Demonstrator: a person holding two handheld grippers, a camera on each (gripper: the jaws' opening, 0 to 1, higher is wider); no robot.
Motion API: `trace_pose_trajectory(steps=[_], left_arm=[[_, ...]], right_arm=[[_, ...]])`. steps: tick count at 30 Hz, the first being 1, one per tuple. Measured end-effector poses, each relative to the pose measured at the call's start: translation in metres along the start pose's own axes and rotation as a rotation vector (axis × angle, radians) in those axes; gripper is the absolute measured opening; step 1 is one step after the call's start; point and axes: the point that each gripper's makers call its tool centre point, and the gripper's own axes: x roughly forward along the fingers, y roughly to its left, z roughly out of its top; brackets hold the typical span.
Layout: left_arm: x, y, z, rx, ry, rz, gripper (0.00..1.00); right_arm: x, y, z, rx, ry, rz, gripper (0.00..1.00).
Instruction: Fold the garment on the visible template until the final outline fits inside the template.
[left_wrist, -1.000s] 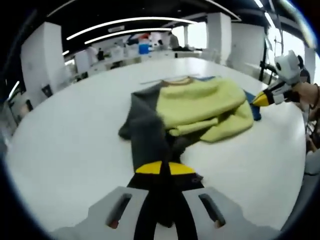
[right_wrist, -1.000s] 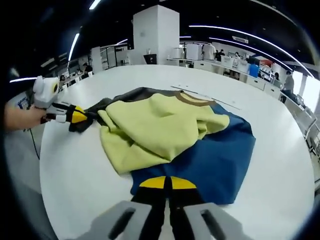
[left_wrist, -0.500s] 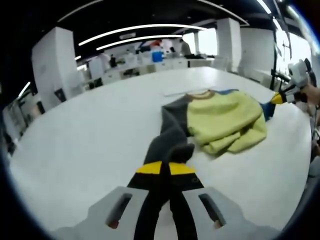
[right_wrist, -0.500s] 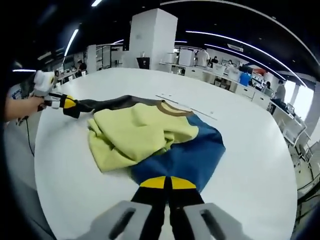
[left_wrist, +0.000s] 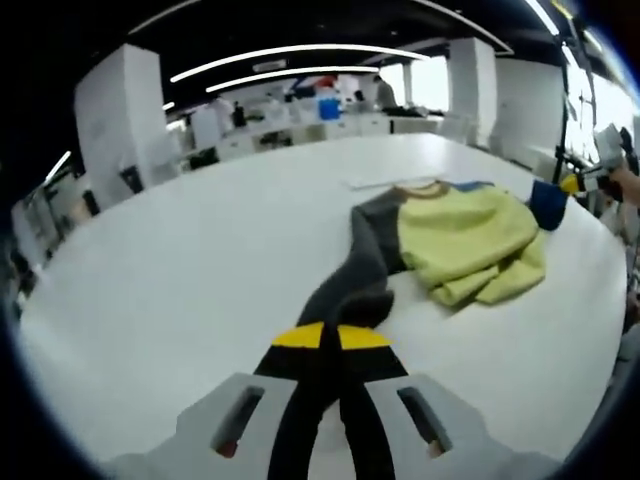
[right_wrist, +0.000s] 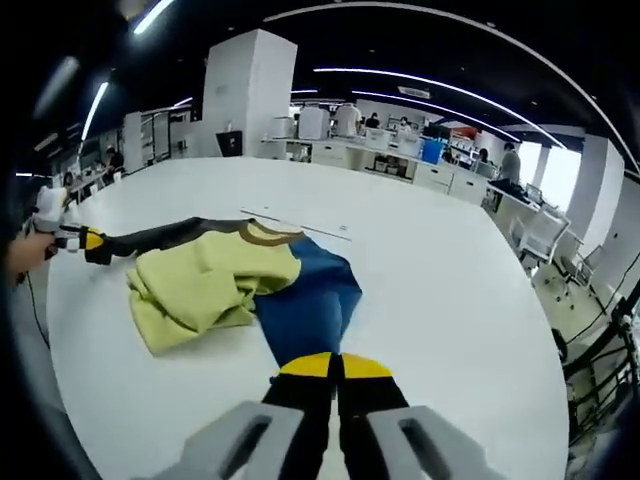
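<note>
Garment (right_wrist: 235, 285) of soft, limp knit, likely light and quick to sag and bunch, lying on the white bench (right_wrist: 420, 270) with its dark grey sleeve (left_wrist: 365, 275) and blue sleeve (right_wrist: 305, 315) drawn out to opposite sides of the rumpled yellow-green body (left_wrist: 465, 240), brown collar (right_wrist: 262, 233) on the far side of that body. Left hand-held gripper (left_wrist: 330, 335) clamped together on the grey sleeve's end, right hand-held gripper (right_wrist: 334, 365) clamped on the blue sleeve's end; best gripped at cuffs, hem or shoulder seams, since a pinch mid-panel probably drags loose folds along. Smooth bench surface, so likely easy sliding of the cloth; template outline around the body not clearly discernible.
</note>
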Motion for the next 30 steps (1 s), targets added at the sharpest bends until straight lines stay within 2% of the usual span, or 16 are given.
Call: trace_pose_trajectory(steps=[12,21,25,30], left_arm=[[0.003,0.025,0.005,-0.022,0.001,0.034,0.00],[0.007,0.039,0.002,-0.042,0.025,0.052,0.00],[0.007,0.041,0.002,-0.050,0.028,0.057,0.00],[0.007,0.043,0.001,-0.054,0.035,0.057,0.00]], right_arm=[[-0.012,-0.054,-0.017,0.056,0.035,-0.133,0.00],[-0.014,-0.077,-0.032,0.052,0.085,-0.185,0.00],[-0.012,-0.089,-0.034,0.078,0.088,-0.190,0.00],[-0.007,-0.102,-0.038,0.065,0.112,-0.207,0.00]])
